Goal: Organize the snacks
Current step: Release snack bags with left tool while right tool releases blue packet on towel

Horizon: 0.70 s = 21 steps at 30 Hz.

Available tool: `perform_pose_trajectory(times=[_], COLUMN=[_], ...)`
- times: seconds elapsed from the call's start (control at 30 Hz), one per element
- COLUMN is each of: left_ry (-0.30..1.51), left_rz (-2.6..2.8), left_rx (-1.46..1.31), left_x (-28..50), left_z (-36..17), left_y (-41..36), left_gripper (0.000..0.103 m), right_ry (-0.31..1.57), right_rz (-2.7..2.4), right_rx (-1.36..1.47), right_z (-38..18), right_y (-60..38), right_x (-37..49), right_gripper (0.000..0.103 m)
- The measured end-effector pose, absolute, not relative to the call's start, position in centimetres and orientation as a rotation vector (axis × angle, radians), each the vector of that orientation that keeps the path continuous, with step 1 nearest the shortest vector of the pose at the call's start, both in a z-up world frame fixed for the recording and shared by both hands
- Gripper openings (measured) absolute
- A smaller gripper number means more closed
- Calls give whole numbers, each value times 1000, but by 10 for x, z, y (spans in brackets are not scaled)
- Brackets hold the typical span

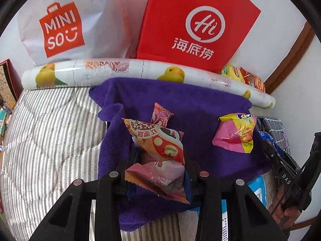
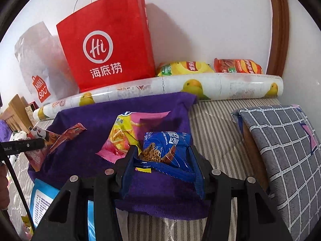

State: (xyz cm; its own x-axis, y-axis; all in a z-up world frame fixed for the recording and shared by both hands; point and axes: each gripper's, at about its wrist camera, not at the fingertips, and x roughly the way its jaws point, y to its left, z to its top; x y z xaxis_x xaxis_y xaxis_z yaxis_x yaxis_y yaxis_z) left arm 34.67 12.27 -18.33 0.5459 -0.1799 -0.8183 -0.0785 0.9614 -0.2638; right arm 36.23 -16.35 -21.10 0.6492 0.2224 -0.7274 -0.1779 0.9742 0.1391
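Observation:
My left gripper (image 1: 160,156) is shut on a red and pink snack packet (image 1: 158,146) above a purple towel (image 1: 190,100). A small pink packet (image 1: 161,115) lies just beyond it. A pink and yellow chip packet (image 1: 235,132) lies on the towel to the right and also shows in the right wrist view (image 2: 122,136). My right gripper (image 2: 162,154) is shut on a blue cookie packet (image 2: 168,150) over the towel (image 2: 124,112). The left gripper's black finger (image 2: 24,145) and its packet (image 2: 58,138) show at the left of the right wrist view.
A red paper bag (image 2: 106,44) and a white MINISO bag (image 1: 60,26) stand against the wall behind a rolled duck-print sheet (image 2: 220,86). Yellow (image 2: 184,67) and red (image 2: 238,66) chip bags lie behind the roll. A grey checked pillow (image 2: 284,146) lies right. A blue-white pack (image 2: 42,200) lies under the towel's edge.

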Motion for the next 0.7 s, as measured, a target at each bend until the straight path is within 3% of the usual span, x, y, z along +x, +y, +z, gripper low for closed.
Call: perform_pose_trajectory(times=[0.7], left_ry=[1001], left_rz=[-130], left_rx=[-255], left_x=[349], left_z=[-206], left_y=[109], left_gripper=[37], right_ry=[845], right_rz=[246], right_rx=[43], right_z=[-224], right_y=[-154], right_x=[361], right_gripper=[51])
